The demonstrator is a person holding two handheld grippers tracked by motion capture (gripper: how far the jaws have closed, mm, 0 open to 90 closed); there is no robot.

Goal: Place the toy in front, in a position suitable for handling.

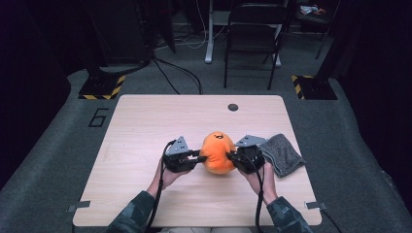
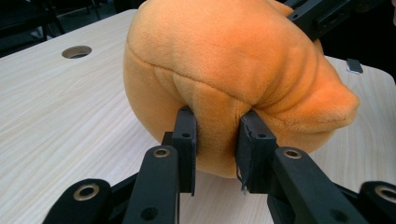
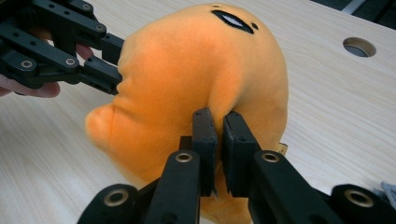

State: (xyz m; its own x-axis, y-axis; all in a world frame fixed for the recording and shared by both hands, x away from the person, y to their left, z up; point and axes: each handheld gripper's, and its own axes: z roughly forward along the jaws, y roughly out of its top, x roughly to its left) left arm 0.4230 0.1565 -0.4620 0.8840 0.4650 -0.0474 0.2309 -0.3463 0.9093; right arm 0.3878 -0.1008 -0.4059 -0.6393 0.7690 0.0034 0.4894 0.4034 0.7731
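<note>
**Orange plush pinched from both sides**

Seen from above: orange plush toy (image 1: 217, 152) near the middle of the light wooden table (image 1: 145, 126), nearer the person's edge, black stitched face pointing away toward the round cable hole (image 1: 233, 107). Left gripper (image 1: 198, 156) pressed into the plush's left flank, right gripper (image 1: 230, 156) into its right flank, a hand behind each. Grey folded cloth (image 1: 283, 153) lying just right of the plush, beside the right gripper's body.

In the left gripper view: jaws clamped on a thick fold of orange fabric (image 2: 219, 135), pile bulging between the pads, underside of the plush clear of the tabletop.

In the right gripper view: jaws nearly together, squeezing a thin ridge of plush (image 3: 219, 116); the other gripper (image 3: 109, 65) biting the far side, at upper left.
</note>
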